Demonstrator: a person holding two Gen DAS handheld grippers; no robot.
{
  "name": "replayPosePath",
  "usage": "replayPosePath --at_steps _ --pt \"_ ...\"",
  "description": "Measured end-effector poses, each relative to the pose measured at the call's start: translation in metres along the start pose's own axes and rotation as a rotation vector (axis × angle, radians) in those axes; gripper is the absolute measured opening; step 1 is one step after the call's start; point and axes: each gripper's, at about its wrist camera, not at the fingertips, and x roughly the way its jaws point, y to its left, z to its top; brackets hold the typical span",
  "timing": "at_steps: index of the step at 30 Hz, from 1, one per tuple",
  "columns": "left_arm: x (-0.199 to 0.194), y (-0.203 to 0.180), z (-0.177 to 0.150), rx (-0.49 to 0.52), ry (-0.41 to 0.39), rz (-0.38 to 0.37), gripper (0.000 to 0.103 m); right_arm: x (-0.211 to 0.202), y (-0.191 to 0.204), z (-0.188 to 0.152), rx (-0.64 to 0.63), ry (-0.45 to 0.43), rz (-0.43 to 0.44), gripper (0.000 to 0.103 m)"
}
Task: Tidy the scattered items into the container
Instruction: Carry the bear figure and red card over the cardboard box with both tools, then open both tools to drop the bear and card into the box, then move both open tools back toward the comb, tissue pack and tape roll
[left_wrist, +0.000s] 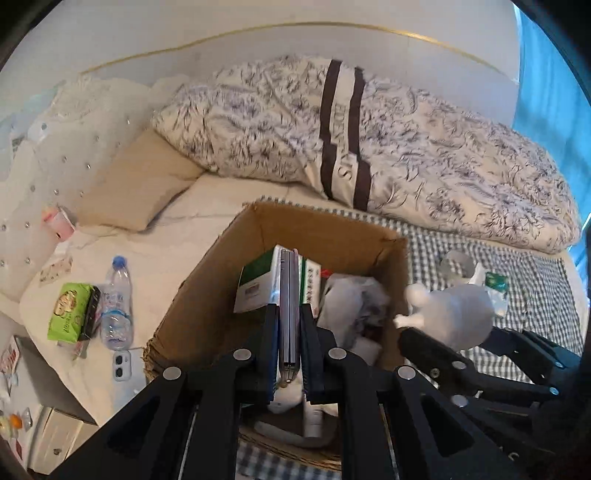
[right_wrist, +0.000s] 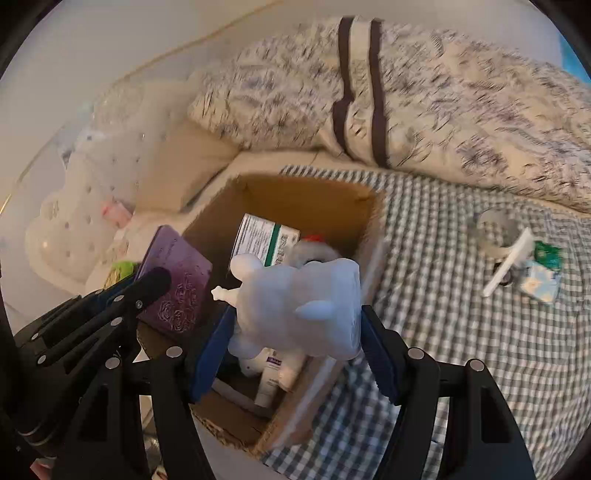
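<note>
An open cardboard box (left_wrist: 207, 295) (right_wrist: 314, 199) stands on the bed. It holds a green-and-white carton (left_wrist: 258, 280) (right_wrist: 266, 236), a white tube (right_wrist: 269, 384) and crumpled white items. My left gripper (left_wrist: 289, 310) (right_wrist: 162, 284) is shut on a thin purple notebook (left_wrist: 289, 295) (right_wrist: 181, 280) embossed with roses, held upright over the box's left side. My right gripper (right_wrist: 295, 314) (left_wrist: 461, 332) is shut on a white plush toy (right_wrist: 295, 295) (left_wrist: 454, 310), above the box's right wall.
On the checked sheet to the right lie a clear tape roll (right_wrist: 495, 229) and small packets (right_wrist: 543, 273). To the left lie a water bottle (left_wrist: 116, 306), a green tissue pack (left_wrist: 68, 312) and a phone (left_wrist: 122, 365). A patterned duvet (left_wrist: 369, 140) and a beige pillow (left_wrist: 136, 184) lie behind.
</note>
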Motion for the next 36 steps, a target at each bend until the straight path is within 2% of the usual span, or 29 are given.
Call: replayPosePath --at_steps 6,8,10,12,13,17,23,28,30,36 --pt "0.036 0.014 -0.003 -0.01 0.045 -0.015 0.01 0.024 0.001 0.003 -0.05 0.034 -0.022 0.069" --pt "0.036 0.012 -0.002 0.01 0.024 0.0 0.015 0.024 -0.002 0.006 -0.054 0.027 -0.035 0.076" --pt "0.035 0.011 0.001 0.026 0.01 0.019 0.03 0.021 -0.006 0.008 -0.053 0.013 -0.044 0.076" --pt "0.034 0.012 0.005 0.018 -0.006 0.057 0.07 0.015 -0.013 0.011 -0.038 0.001 -0.032 0.077" --pt "0.032 0.014 0.007 0.01 -0.019 0.058 0.074 0.012 -0.015 0.012 -0.029 -0.006 -0.024 0.078" --pt "0.023 0.011 0.012 0.003 -0.045 0.035 0.075 -0.001 -0.023 0.011 -0.032 -0.042 -0.045 0.078" --pt "0.004 -0.025 0.007 0.035 -0.05 0.029 0.075 -0.041 -0.053 -0.003 -0.001 -0.07 -0.076 0.078" --pt "-0.033 -0.07 -0.005 0.061 -0.071 -0.015 0.076 -0.108 -0.094 -0.03 0.062 -0.132 -0.123 0.078" --pt "-0.051 -0.09 -0.012 0.072 -0.086 -0.036 0.084 -0.135 -0.109 -0.043 0.087 -0.156 -0.15 0.078" --pt "-0.103 -0.145 -0.039 0.104 -0.09 -0.133 0.091 -0.219 -0.154 -0.097 0.174 -0.205 -0.233 0.078"
